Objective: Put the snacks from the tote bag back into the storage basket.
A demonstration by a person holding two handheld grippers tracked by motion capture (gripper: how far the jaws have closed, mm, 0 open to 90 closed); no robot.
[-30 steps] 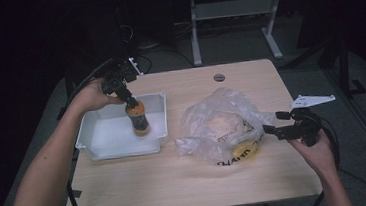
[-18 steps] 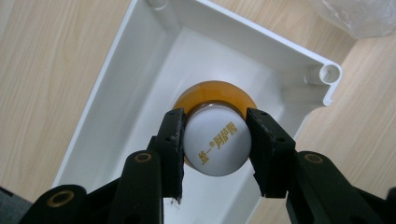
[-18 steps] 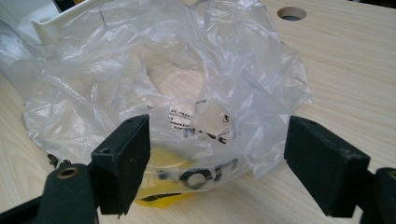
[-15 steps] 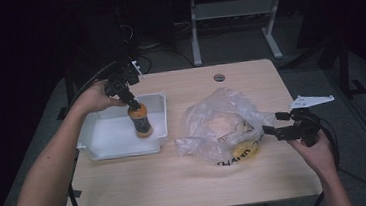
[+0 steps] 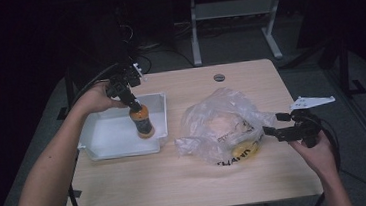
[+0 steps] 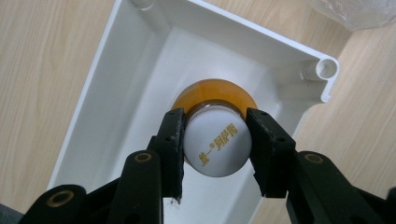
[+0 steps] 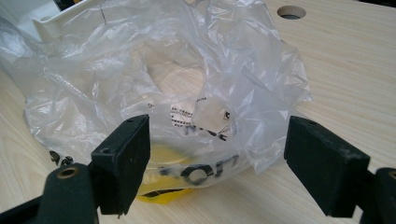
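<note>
The white cap of the orange bottle, at the centre of the left gripper view, carries gold Chinese characters in one slanting line, with a small ring-shaped mark after the first two characters; they are too small to be read with certainty. On the clear plastic bag, at the lower middle of the high view, black capitals read "THANK" over a yellow patch. In the right gripper view the same print shows as crumpled black letters and cannot be read.

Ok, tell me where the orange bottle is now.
In the high view, the orange bottle stands in the white tray's right end at table left, its cap gripped by the left gripper.
</note>
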